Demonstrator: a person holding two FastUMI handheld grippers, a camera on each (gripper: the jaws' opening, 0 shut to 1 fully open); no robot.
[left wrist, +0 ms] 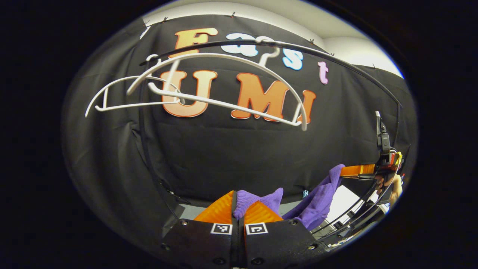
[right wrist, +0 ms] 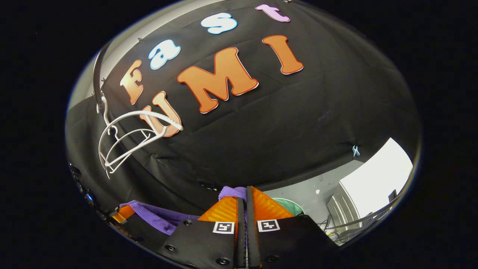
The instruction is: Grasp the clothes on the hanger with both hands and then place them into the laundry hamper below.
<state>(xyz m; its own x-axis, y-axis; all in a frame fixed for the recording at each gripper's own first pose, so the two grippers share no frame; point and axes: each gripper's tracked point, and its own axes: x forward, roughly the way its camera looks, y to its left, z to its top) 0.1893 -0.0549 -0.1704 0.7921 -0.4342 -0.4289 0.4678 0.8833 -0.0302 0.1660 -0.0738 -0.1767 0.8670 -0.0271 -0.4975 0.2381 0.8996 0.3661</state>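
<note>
Both claws are clamped right down on the same purple garment point(left wrist: 317, 201). Left gripper point(left wrist: 239, 215) has its jaws nearly together with a little bunch of fabric poking up between them. Right gripper point(right wrist: 242, 209) is pinched just as tight on another fold, and in the left gripper view it shows off to the side point(left wrist: 358, 170), gripping the far end while the cloth sags between the two.

So the garment is off the hanger and hanging in the air between the claws. White hangers point(left wrist: 209, 86) sit bare on the dark curved rail point(left wrist: 336, 61) above. Something round and greenish down low in the right gripper view point(right wrist: 289, 205) is probably the laundry hamper, but it's mostly hidden, so hard to say.

What could go wrong: each pinch only has a small bite of a soft ribbed knit, so it could slide out if the hands pull apart and stretch it. The loose middle could also land on the hamper's rim instead of inside. Hangers look like thin smooth plastic with hooked ends, easy to snag.
</note>
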